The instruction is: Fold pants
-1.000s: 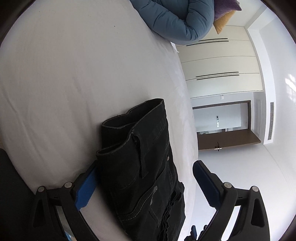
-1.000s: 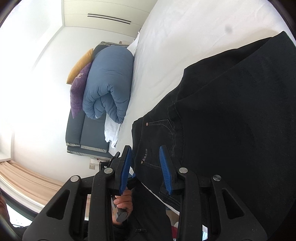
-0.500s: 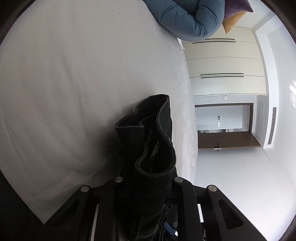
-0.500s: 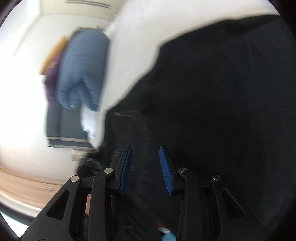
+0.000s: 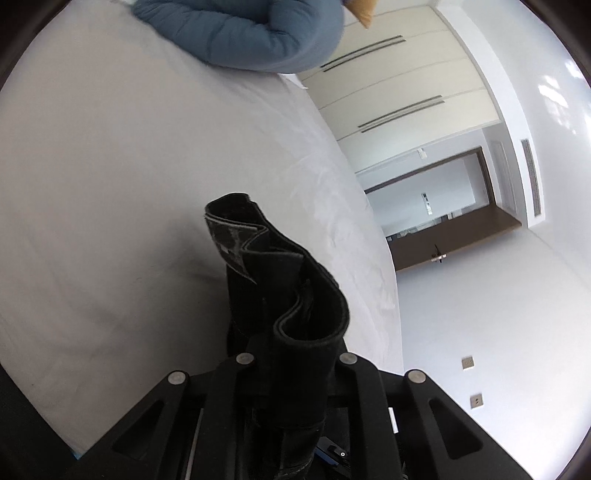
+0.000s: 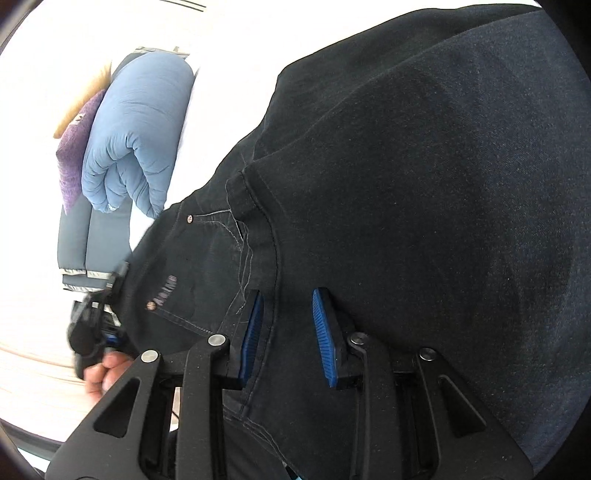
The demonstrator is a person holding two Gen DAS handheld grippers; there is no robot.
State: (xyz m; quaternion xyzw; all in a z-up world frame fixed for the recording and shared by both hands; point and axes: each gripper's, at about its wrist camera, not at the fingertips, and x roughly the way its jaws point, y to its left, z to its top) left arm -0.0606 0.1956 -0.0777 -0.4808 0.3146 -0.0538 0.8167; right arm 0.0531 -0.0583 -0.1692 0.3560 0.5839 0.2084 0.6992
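Black denim pants point(image 6: 424, 184) lie on a white bed point(image 5: 110, 166). My left gripper point(image 5: 291, 365) is shut on the bunched waistband of the pants point(image 5: 280, 295), which sticks up between its fingers above the sheet. It also shows at the left of the right wrist view point(image 6: 92, 328), held by a hand. My right gripper point(image 6: 286, 332) is open, its blue pads point(image 6: 323, 339) partly apart just over the dark fabric near a seam, with nothing between them.
A rolled blue duvet point(image 5: 251, 33) lies at the head of the bed, also in the right wrist view point(image 6: 136, 133), with purple and yellow pillows point(image 6: 74, 155) beside it. A wardrobe point(image 5: 406, 85) and a doorway point(image 5: 443, 206) stand past the bed's edge.
My left gripper went from open around the waistband to shut on it and has lifted it. My right gripper moved in over the pants, its jaws the same width.
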